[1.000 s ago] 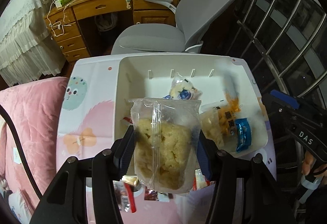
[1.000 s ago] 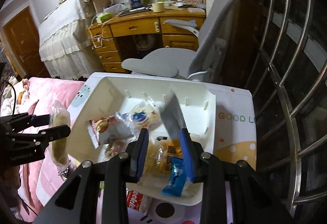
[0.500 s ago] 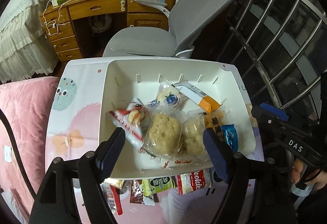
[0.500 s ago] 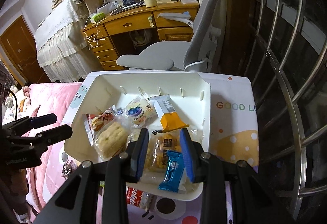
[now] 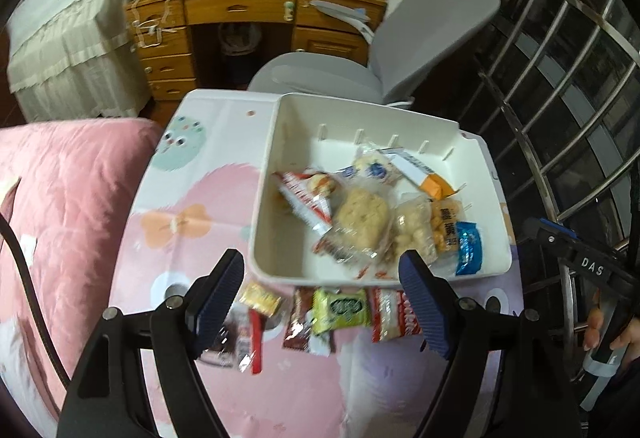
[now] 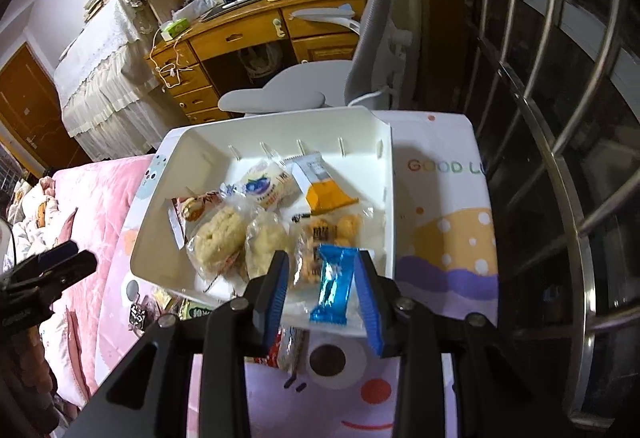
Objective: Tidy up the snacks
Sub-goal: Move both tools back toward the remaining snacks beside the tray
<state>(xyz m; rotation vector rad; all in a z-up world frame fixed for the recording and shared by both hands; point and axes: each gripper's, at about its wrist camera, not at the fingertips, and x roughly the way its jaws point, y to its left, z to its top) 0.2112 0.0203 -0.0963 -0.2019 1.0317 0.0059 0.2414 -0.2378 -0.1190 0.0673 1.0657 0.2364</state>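
Behind everything stands a wooden desk [image 5: 256,10] with a grey office chair [image 5: 384,50] pushed near it, and nearer to me is the small tabletop [image 5: 188,206] with its pink cartoon-print cover, a pink quilt [image 5: 60,190] lying off its left side. On that tabletop sits the white bin [image 5: 264,222], which I use as my landmark. Inside the bin lie the snacks: a round pale cookie in clear wrap [image 5: 362,216] near the middle, a red-and-white packet [image 5: 308,194] just left of it, a blueberry-print packet [image 6: 269,189] toward the bin's far wall, an orange-and-white packet [image 6: 322,186] beside that, a clear bag of golden puffs [image 6: 328,234] to the right, and a blue foil packet [image 6: 334,284] against the bin's near right corner. Just outside the bin's near wall, loose on the tabletop, lie a green packet [image 5: 342,308], a yellow packet [image 5: 260,298], a dark brown packet [image 5: 298,320] and a red-and-white packet with lettering [image 5: 390,312]. My left tongs [image 5: 322,302] hang above those loose packets in front of the bin, spread wide and holding nothing. My right tongs [image 6: 324,290] hover over the bin's near right corner, parted to a moderate width; the blue foil packet shows between the blue pads, but they do not appear to press on it.
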